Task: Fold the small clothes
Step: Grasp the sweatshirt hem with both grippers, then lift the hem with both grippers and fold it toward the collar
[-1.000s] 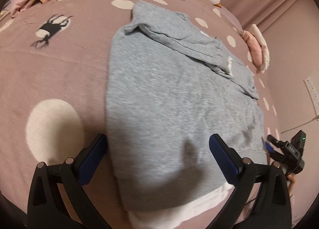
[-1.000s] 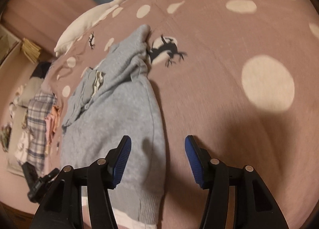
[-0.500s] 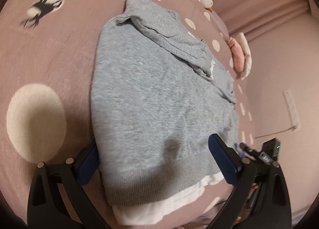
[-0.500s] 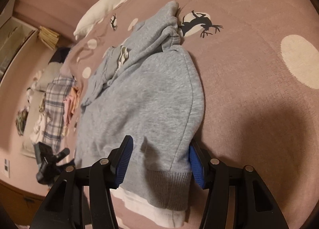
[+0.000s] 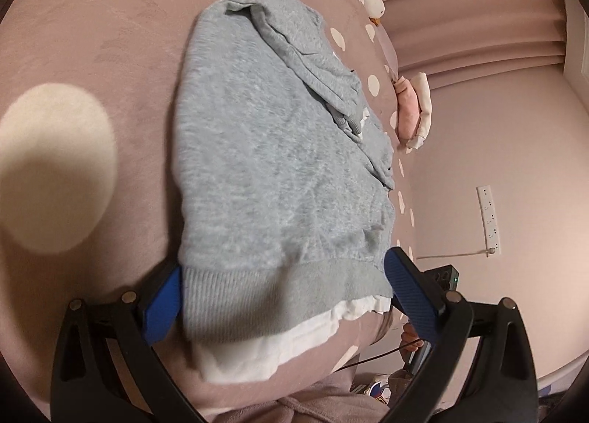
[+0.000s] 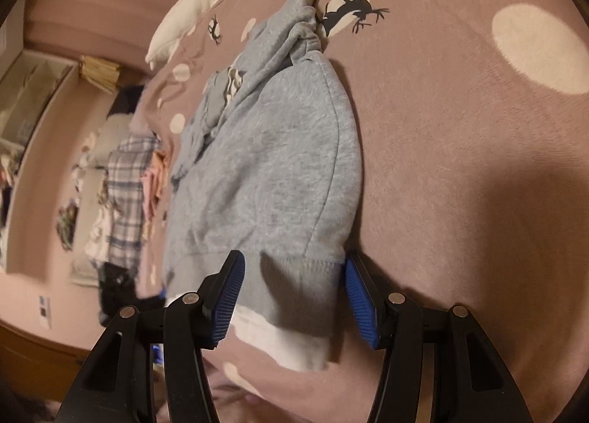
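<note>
A grey sweatshirt [image 5: 272, 165] lies flat on the bed [image 5: 92, 55], whose mauve cover carries cream dots and black deer prints. Its ribbed hem faces the cameras, with a white under-layer [image 5: 257, 345] sticking out below it at 6 o'clock.

In the left wrist view, the left hand-held gripper [image 5: 283, 287] stands released, its blue pads wide apart. One pad sits at the hem's 9 o'clock corner, the other just beside the hem's 3 o'clock end, so nearly the whole hem lies between them; neither visibly presses the cloth. A sleeve [image 5: 313, 55] lies folded across the body toward 1 o'clock. At 2 o'clock, near the bed's edge, lies a pink and cream bundle [image 5: 414, 110].

In the right wrist view, the right hand-held gripper [image 6: 292, 288] is also released, jaws about half spread around the hem's 3 o'clock corner. One pad rests over the hem; the other sits at the garment's side edge. At 9 o'clock a plaid garment [image 6: 125, 198] lies at the bed's far side.
</note>
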A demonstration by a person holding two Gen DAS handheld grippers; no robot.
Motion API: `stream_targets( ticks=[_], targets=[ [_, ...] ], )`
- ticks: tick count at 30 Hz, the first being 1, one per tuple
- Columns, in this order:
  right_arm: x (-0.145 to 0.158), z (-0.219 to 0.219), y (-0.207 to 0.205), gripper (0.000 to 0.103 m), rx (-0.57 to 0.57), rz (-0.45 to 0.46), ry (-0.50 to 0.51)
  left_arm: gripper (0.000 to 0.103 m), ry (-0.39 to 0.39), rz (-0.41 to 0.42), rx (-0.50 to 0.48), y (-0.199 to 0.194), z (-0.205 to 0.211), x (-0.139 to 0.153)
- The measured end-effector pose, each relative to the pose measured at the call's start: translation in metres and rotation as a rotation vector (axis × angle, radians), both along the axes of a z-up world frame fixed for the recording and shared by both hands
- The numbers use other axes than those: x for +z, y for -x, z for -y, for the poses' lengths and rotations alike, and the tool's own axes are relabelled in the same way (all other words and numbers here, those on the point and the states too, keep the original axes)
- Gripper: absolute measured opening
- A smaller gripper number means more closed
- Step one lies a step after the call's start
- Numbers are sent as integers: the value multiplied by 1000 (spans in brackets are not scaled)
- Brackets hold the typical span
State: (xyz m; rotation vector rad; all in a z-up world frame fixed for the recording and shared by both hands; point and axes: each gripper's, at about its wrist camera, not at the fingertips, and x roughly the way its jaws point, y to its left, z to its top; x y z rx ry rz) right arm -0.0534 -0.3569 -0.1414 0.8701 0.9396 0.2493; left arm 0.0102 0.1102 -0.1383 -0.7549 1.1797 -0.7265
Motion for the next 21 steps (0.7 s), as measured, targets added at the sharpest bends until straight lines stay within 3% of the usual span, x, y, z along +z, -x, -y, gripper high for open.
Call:
stream_targets(
  ticks=[7, 9, 11, 12, 14, 16, 21],
  targets=[
    [2, -18, -28, 56, 31, 21, -16, 98, -28, 14, 0, -3, 14, 0],
    [3, -24, -25, 56, 55, 25, 7, 88, -55, 17, 8, -1, 12, -2],
    [2, -27, -19, 56, 73, 23, 9, 70, -68, 11, 25, 2, 6, -5],
    [1, -26, -17, 56, 75, 24, 7, 66, -68, 3, 35, 2, 3, -8],
    [-1, -25, -8, 51, 72, 19, 6, 47, -69, -22, 56, 2, -4, -13],
    [-4, -24, -5, 45, 67, 8, 8, 37, -73, -38, 70, 2, -8, -17],
    [-6, -23, -5, 35, 36, 4, 17, 28, -68, -57, 99, 2, -12, -20]
  ],
)
